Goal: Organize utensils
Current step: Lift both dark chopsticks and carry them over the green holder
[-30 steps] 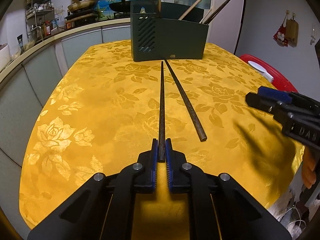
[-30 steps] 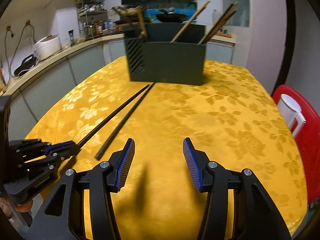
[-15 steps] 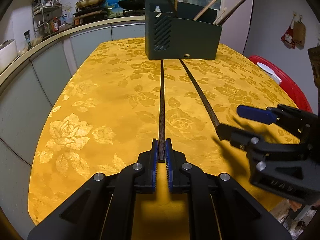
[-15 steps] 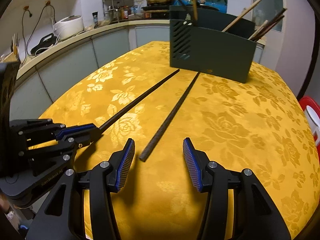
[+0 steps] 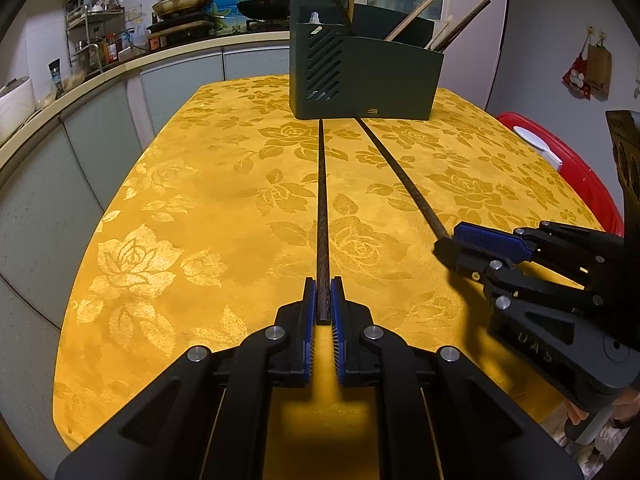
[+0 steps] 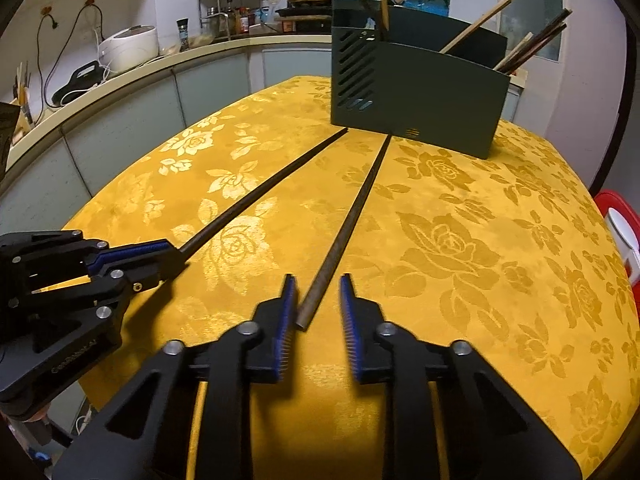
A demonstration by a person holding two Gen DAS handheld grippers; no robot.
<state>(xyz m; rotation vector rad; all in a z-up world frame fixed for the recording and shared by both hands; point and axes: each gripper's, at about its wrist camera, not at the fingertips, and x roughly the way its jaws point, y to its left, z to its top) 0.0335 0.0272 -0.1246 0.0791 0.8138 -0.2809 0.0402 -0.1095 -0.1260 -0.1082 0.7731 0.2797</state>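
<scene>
Chopsticks lie side by side on the yellow-clothed tabletop (image 5: pixel 168 216), thin ends touching or nearly touching the dark utensil holder (image 5: pixel 364 76). Your left hand-held gripper (image 5: pixel 323 304) is clamped on the butt of the left chopstick (image 5: pixel 322 208). Your right hand-held gripper (image 6: pixel 318 312) is closing, and the thick end of the right chopstick (image 6: pixel 352 216) sits between its jaws, resting by the left pad and not yet pinched. Both sticks look light, stiff and smooth, so they may roll or pivot; take them squarely at the thick end and lift evenly.
</scene>
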